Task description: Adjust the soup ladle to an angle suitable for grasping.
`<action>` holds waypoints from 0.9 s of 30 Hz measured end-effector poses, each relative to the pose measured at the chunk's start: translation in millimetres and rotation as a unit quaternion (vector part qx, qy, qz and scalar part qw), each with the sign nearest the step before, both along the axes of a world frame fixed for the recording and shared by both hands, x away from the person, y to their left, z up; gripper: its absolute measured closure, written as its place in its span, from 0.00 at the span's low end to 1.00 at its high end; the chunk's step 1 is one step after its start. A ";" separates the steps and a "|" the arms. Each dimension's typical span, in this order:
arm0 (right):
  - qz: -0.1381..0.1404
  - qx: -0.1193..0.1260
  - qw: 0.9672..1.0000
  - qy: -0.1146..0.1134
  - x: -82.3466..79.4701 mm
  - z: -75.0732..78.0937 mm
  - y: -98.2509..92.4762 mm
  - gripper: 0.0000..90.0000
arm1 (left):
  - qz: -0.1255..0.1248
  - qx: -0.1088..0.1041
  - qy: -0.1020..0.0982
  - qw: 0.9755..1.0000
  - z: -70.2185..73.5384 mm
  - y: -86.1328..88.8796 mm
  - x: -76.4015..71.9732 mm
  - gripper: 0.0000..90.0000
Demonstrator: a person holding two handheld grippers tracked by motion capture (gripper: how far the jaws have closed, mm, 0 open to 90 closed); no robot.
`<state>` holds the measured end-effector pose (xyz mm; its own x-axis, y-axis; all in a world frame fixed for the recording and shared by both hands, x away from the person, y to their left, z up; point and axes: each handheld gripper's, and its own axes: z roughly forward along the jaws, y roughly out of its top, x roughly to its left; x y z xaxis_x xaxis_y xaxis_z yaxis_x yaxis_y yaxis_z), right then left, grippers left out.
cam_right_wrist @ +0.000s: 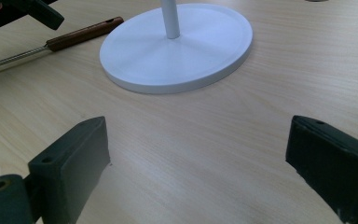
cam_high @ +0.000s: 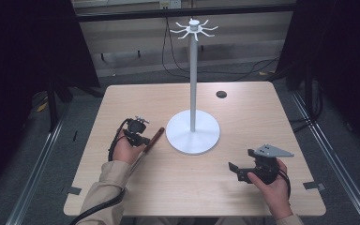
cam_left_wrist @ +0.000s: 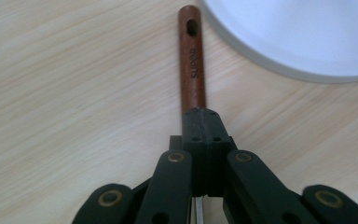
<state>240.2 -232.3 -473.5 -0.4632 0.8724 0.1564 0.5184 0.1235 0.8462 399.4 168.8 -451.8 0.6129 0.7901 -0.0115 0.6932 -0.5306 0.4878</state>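
Observation:
A utensil with a reddish-brown wooden handle (cam_left_wrist: 192, 60) marked SUPOR and a thin metal shaft (cam_right_wrist: 11, 59) lies on the table just left of a white hook stand's round base (cam_high: 201, 140). My left gripper (cam_left_wrist: 203, 123) is shut, jaw tips pressed together, right over the handle's lower end; in the right gripper view it hangs slightly above the handle (cam_right_wrist: 84, 31). In the high view the left gripper (cam_high: 138, 133) is beside the handle (cam_high: 155, 137). My right gripper (cam_right_wrist: 198, 154) is open and holds nothing, low over bare table in front of the base (cam_right_wrist: 177, 70); in the high view it (cam_high: 240, 159) is at the front right.
The stand's thin white pole (cam_high: 193, 79) rises from the base to a ring of curved hooks (cam_high: 194, 29). A black round grommet (cam_high: 221, 94) sits at the table's far right. Dark curtains and floor cables surround the wooden table (cam_high: 262, 117).

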 end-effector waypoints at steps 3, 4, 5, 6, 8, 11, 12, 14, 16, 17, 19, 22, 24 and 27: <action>0.001 0.002 1.000 0.000 0.0 0.3 -0.1 0.06 | 0.025 -0.008 -0.003 1.000 -3.5 4.2 3.8 1.00; 0.001 0.001 1.000 0.000 0.0 0.2 -0.2 0.06 | 0.025 -0.008 -0.003 1.000 -3.5 4.2 3.8 1.00; 0.000 0.001 1.000 0.000 0.1 0.0 -0.1 0.06 | 0.023 0.000 0.002 1.000 -7.2 6.7 7.1 1.00; 0.003 -0.002 1.000 0.000 0.3 -0.5 -0.4 0.06 | 0.027 0.000 0.006 1.000 -10.1 7.0 7.9 1.00; 0.003 0.000 1.000 0.002 0.4 -1.1 0.0 0.06 | 0.023 -0.003 0.016 1.000 -15.7 7.4 9.3 1.00; 0.003 0.001 1.000 0.004 0.3 -1.4 0.6 0.06 | 0.023 -0.001 0.020 1.000 -18.3 6.9 9.5 1.00; 0.004 0.001 1.000 0.004 0.4 -1.6 0.8 0.06 | 0.023 -0.006 0.018 1.000 -20.7 5.8 9.0 1.00; 0.006 -0.001 1.000 0.003 0.7 -2.0 0.7 0.06 | 0.023 -0.006 0.020 1.000 -20.7 5.6 8.7 1.00; 0.005 0.001 1.000 0.004 0.7 -2.0 0.7 0.06 | 0.021 -0.009 0.023 0.999 -21.0 5.2 8.1 1.00; 0.005 0.001 1.000 0.004 0.7 -2.0 0.7 0.06 | 0.018 -0.005 0.022 1.000 -20.7 5.4 7.9 1.00; 0.005 -0.002 1.000 0.004 0.7 -1.9 0.6 0.06 | 0.021 -0.010 0.021 1.000 -20.5 5.2 7.2 1.00; 0.005 0.000 1.000 0.003 0.7 -1.9 1.2 0.06 | 0.017 -0.012 0.023 1.000 -19.4 5.8 5.8 1.00; 0.006 -0.001 1.000 0.003 0.6 -1.7 1.8 0.06 | 0.018 -0.016 0.022 0.999 -18.5 6.9 3.9 0.99; 0.006 -0.001 1.000 0.003 0.4 -1.5 2.3 0.06 | 0.021 -0.016 0.018 0.999 -16.5 9.5 3.1 0.97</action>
